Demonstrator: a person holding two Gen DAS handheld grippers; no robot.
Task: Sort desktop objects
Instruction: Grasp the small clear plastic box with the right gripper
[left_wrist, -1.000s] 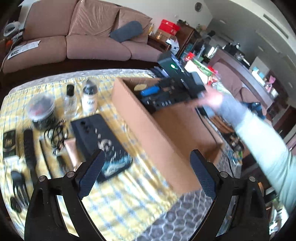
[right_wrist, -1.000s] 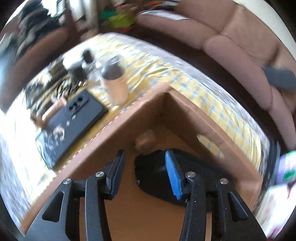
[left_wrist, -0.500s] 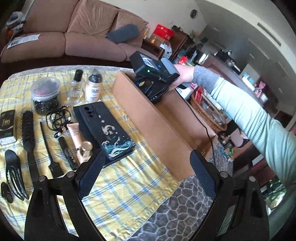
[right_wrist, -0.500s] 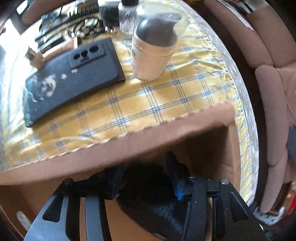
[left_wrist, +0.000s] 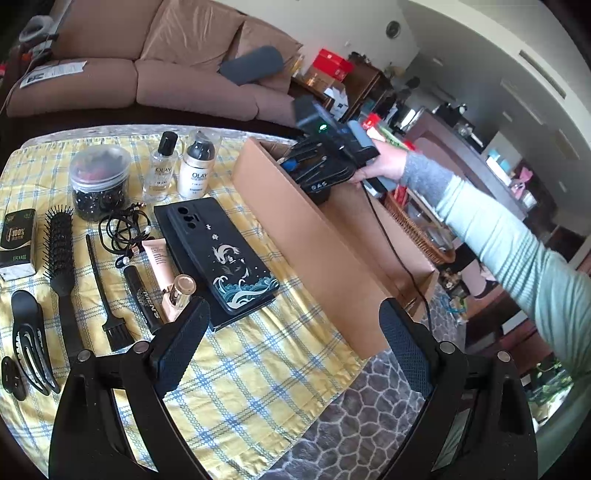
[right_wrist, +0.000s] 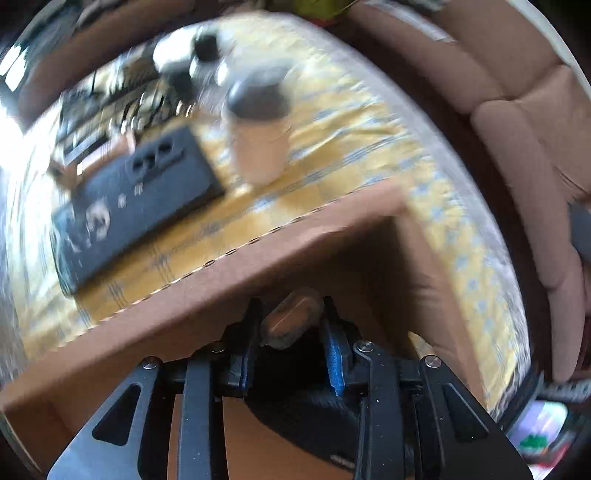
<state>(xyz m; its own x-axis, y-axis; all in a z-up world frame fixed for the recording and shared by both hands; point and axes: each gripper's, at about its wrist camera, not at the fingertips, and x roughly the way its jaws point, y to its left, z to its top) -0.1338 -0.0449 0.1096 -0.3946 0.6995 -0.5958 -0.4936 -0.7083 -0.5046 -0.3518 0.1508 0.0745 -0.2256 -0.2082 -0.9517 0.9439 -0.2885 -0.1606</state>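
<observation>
Right gripper (right_wrist: 291, 343) low inside the cardboard box (right_wrist: 258, 266)
Its jaws have just been closing, a small tan case (right_wrist: 291, 323) between them, contact unclear. Left gripper (left_wrist: 291, 347) gapes wide and empty beside the box's near corner.

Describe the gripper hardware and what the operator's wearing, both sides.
Left gripper: black angular frame with silver pivot screws and dark textured fingers. Right gripper: same black frame, blue pads, a green indicator light on its body and a black cable trailing off. Right arm wears a pale green ribbed sleeve with a grey cuff.
</observation>
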